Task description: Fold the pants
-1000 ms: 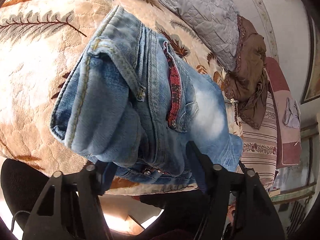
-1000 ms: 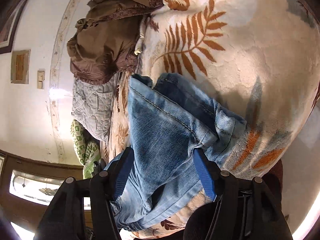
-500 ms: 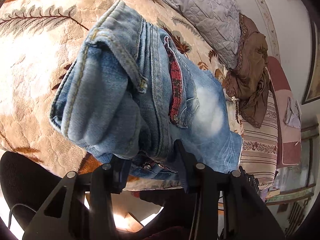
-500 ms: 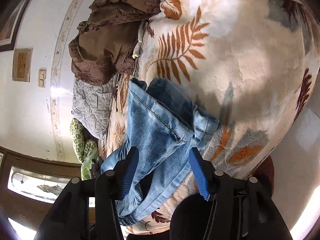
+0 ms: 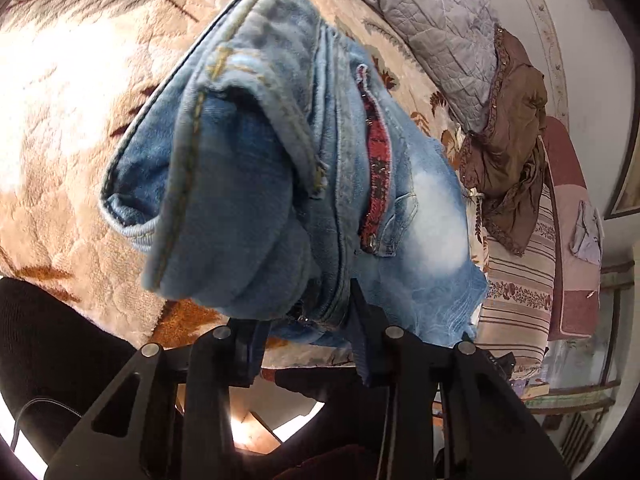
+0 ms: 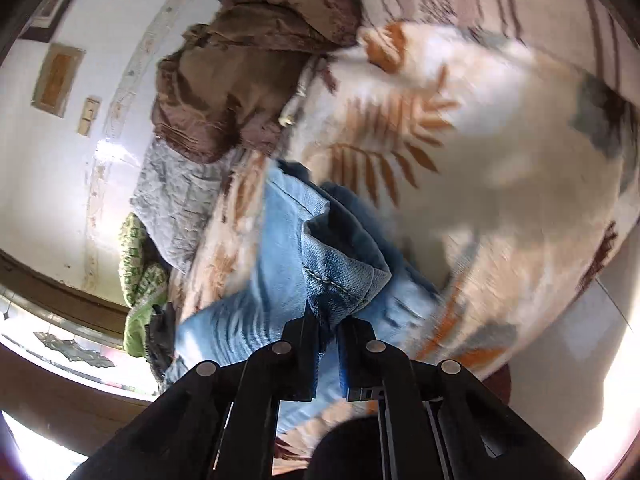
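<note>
Light blue jeans [image 5: 256, 168] lie bunched on a cream blanket with a leaf print [image 5: 60, 80]. A red patterned strip runs down the jeans by the fly. My left gripper [image 5: 306, 320] is shut on a thick fold of the jeans near the waistband, its jaws still well apart around the denim. In the right wrist view the jeans [image 6: 288, 240] lie on the same blanket [image 6: 500, 140], and my right gripper [image 6: 330, 320] is shut on a hem corner of the jeans, jaws almost touching. That view is blurred by motion.
A grey quilted pillow [image 5: 432, 28] and a brown crumpled cloth [image 5: 508, 128] lie beyond the jeans; both also show in the right wrist view, pillow [image 6: 176, 200], cloth [image 6: 240, 76]. A striped cover [image 5: 516, 280] and a green knitted item [image 6: 140, 260] sit at the bed's edges.
Both grippers have closed on the jeans. The left narrowed around the waistband fold; the right shut on the hem corner and is moving, lifting it.
</note>
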`<state>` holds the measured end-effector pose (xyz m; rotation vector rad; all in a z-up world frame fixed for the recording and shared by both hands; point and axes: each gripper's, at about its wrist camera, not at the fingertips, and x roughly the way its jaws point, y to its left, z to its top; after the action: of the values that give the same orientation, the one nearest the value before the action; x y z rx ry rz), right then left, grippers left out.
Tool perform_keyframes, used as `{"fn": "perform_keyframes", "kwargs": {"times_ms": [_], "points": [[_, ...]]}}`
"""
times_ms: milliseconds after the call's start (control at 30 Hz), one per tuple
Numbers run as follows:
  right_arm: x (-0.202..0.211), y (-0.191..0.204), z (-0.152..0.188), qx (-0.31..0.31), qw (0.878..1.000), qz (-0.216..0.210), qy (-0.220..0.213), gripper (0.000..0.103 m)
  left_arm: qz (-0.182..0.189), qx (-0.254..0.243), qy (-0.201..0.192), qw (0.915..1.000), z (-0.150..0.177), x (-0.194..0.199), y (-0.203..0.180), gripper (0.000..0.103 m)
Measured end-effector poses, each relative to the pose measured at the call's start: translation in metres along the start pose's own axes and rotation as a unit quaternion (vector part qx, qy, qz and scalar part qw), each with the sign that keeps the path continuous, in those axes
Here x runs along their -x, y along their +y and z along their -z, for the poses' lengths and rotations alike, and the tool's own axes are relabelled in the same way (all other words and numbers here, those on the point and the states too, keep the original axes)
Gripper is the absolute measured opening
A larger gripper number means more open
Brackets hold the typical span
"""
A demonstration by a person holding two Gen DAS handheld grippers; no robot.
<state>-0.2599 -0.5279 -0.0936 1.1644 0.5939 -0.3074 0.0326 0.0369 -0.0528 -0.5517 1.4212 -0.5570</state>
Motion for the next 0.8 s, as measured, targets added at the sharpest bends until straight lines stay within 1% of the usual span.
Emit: {"fn": "perform_keyframes", "kwargs": {"times_ms": [33,67,100,133,167,200,233,300,333,367,400,433,467,500,567,600,667,700,733,800], "points": [[-0.010,-0.015,0.006,-0.019,0.999,0.016,0.021,0.007,0.000,0.005,0.004,1.0000,0.002,0.000,0.004,0.033],[-0.012,-0.026,0.011,-0.036,0.999,0.005,0.020,0.004,0.003,0.003,0.006,1.0000,0.004,0.002,0.005,0.033],[-0.007,-0.033,0.014,-0.053,0.998,-0.015,0.008,0.006,0.004,-0.005,0.008,0.9999,0.006,0.006,0.003,0.033],[-0.003,-0.035,0.015,-0.064,0.998,-0.028,0.007,0.013,0.004,-0.020,0.009,0.9998,0.009,0.013,0.001,0.033],[0.002,-0.034,0.013,-0.066,0.997,-0.028,0.004,0.014,0.005,-0.039,0.009,0.9992,0.012,0.020,-0.003,0.033],[0.009,-0.032,0.011,-0.062,0.998,-0.020,-0.002,0.022,0.010,-0.059,0.009,0.9982,0.016,0.029,-0.006,0.033],[0.017,-0.029,0.008,-0.053,0.999,-0.003,-0.010,0.031,0.019,-0.079,0.008,0.9967,0.019,0.040,-0.011,0.033],[0.034,-0.019,0.002,-0.035,0.998,0.026,-0.036,0.035,0.034,-0.119,-0.005,0.9923,0.023,0.063,-0.022,0.034],[0.042,-0.013,-0.002,-0.024,0.998,0.034,-0.051,0.035,0.034,-0.134,-0.019,0.9902,0.020,0.076,-0.027,0.037],[0.049,-0.004,-0.006,-0.009,0.997,0.044,-0.065,0.035,0.030,-0.144,-0.037,0.9885,0.015,0.086,-0.033,0.049],[0.055,0.006,-0.010,0.008,0.996,0.051,-0.076,0.036,0.020,-0.149,-0.057,0.9870,0.007,0.095,-0.037,0.057],[0.057,0.020,-0.013,0.031,0.995,0.051,-0.084,0.041,0.008,-0.151,-0.076,0.9856,-0.004,0.100,-0.041,0.071],[0.053,0.038,-0.014,0.056,0.994,0.044,-0.081,0.044,-0.007,-0.150,-0.090,0.9846,-0.017,0.101,-0.044,0.075],[0.048,0.053,-0.014,0.075,0.994,0.034,-0.074,0.049,-0.020,-0.142,-0.096,0.9850,-0.032,0.099,-0.045,0.075],[0.021,0.096,-0.010,0.123,0.992,0.003,-0.040,0.061,-0.028,-0.114,-0.083,0.9895,-0.065,0.086,-0.040,0.075],[0.005,0.119,-0.005,0.148,0.989,-0.010,-0.018,0.062,-0.030,-0.093,-0.072,0.9926,-0.081,0.077,-0.037,0.074],[-0.038,0.167,0.007,0.199,0.979,-0.029,0.031,0.062,-0.032,-0.058,-0.044,0.9968,-0.108,0.058,-0.029,0.074],[-0.061,0.190,0.012,0.222,0.973,-0.033,0.053,0.062,-0.034,-0.045,-0.032,0.9979,-0.116,0.051,-0.025,0.074],[-0.082,0.209,0.020,0.240,0.967,-0.036,0.075,0.062,-0.035,-0.042,-0.020,0.9983,-0.122,0.044,-0.024,0.074],[-0.127,0.244,0.032,0.262,0.957,-0.041,0.117,0.062,-0.042,-0.033,-0.007,0.9985,-0.127,0.035,-0.022,0.074]]}}
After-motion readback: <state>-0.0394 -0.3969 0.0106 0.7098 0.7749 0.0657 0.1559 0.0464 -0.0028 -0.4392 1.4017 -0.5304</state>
